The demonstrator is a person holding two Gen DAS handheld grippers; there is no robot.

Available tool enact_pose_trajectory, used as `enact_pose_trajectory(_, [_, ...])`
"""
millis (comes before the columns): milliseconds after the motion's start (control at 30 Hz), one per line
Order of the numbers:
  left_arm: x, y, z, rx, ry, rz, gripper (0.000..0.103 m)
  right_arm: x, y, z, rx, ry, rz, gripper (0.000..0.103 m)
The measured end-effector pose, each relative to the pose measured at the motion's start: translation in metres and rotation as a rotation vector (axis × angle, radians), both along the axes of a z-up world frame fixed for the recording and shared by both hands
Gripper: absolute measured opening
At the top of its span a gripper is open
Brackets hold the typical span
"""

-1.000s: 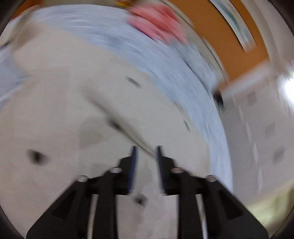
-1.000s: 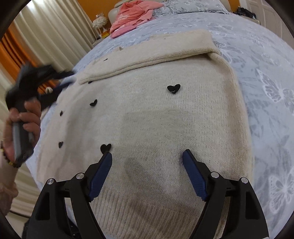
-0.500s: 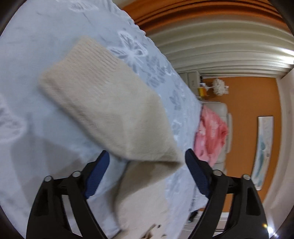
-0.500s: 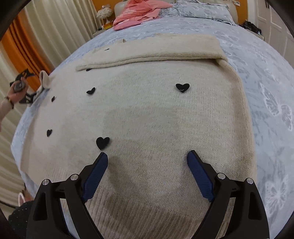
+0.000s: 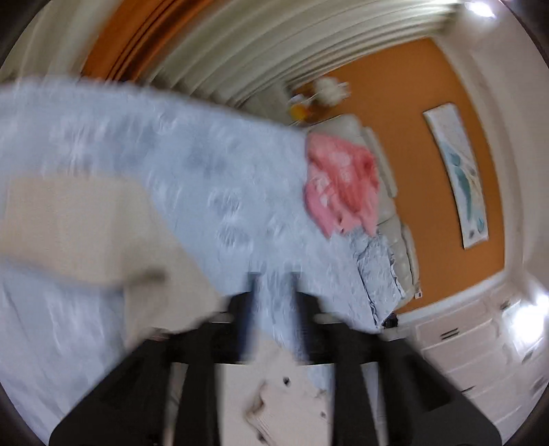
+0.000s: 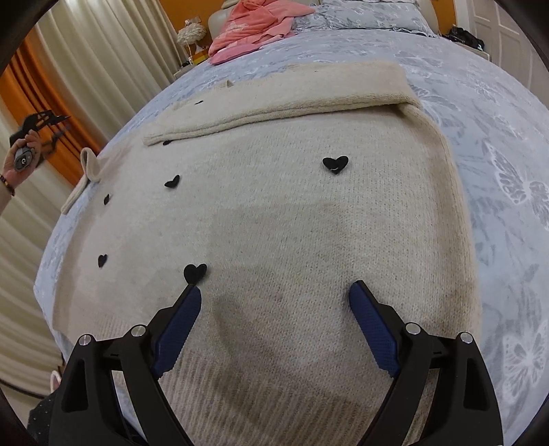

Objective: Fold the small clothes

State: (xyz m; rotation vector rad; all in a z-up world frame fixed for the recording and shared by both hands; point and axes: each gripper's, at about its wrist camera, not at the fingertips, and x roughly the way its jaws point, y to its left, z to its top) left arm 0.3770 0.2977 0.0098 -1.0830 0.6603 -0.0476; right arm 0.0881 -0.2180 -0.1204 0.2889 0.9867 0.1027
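A cream knit sweater (image 6: pixel 291 223) with small black hearts lies flat on the bed, one sleeve (image 6: pixel 281 99) folded across its top. My right gripper (image 6: pixel 274 291) is open, low over the sweater's lower part, holding nothing. In the blurred left wrist view, my left gripper (image 5: pixel 272 284) has its jaws close together with a narrow gap and nothing visible between them; it is raised above the bed. The sweater's other sleeve (image 5: pixel 75 219) lies out to the left, and part of the sweater (image 5: pixel 274 405) shows below the fingers. The left gripper also shows in the right wrist view (image 6: pixel 44 118), held off the bed's left side.
The bed has a grey-blue butterfly bedspread (image 6: pixel 497 144). A pink garment (image 6: pixel 260 27) lies near the headboard, also in the left wrist view (image 5: pixel 339 185). Curtains (image 6: pixel 89 68) hang at the left. A nightstand (image 5: pixel 308 103) stands by the orange wall. White drawers (image 5: pixel 480 343) stand at the right.
My left gripper let go of the sleeve, lifted away to the bed's left side, and its jaws went from wide open to nearly closed. My right gripper moved slightly closer over the sweater, still open.
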Motion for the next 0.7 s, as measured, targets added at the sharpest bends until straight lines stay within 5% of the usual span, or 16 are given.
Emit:
enact_pose_trajectory(33, [-0.004,0.002,-0.009,-0.028,0.029,0.041,0.054,-0.001,-0.001,0.0,0.004,-0.001,0.0,0.086])
enact_pose_trajectory(200, [-0.011,0.013,-0.058,-0.134,0.158,0.227,0.055,-0.001,-0.004,0.001,0.024,-0.004,-0.002,0.086])
enact_pose_trajectory(400, [0.009,0.026,-0.082,-0.19,0.229,0.31,0.06,-0.001,-0.004,-0.001,0.01,-0.003,0.002,0.086])
enact_pose_trajectory(433, [0.01,0.031,-0.086,-0.208,0.227,0.353,0.055,-0.001,-0.004,0.0,0.008,-0.003,0.002,0.086])
enact_pose_trajectory(500, [0.013,0.038,-0.087,-0.214,0.203,0.378,0.02,0.0,-0.002,-0.001,0.005,-0.003,0.002,0.087])
enact_pose_trajectory(533, [0.019,0.04,-0.082,-0.178,0.193,0.37,0.006,0.0,-0.002,-0.001,0.003,-0.003,0.002,0.087])
enact_pose_trajectory(600, [0.023,0.034,-0.047,0.002,0.127,0.357,0.006,0.0,-0.002,-0.002,0.001,-0.004,0.004,0.087])
enact_pose_trajectory(700, [0.028,-0.008,0.015,0.23,-0.027,0.191,0.005,0.0,-0.004,-0.002,0.016,-0.006,0.001,0.088])
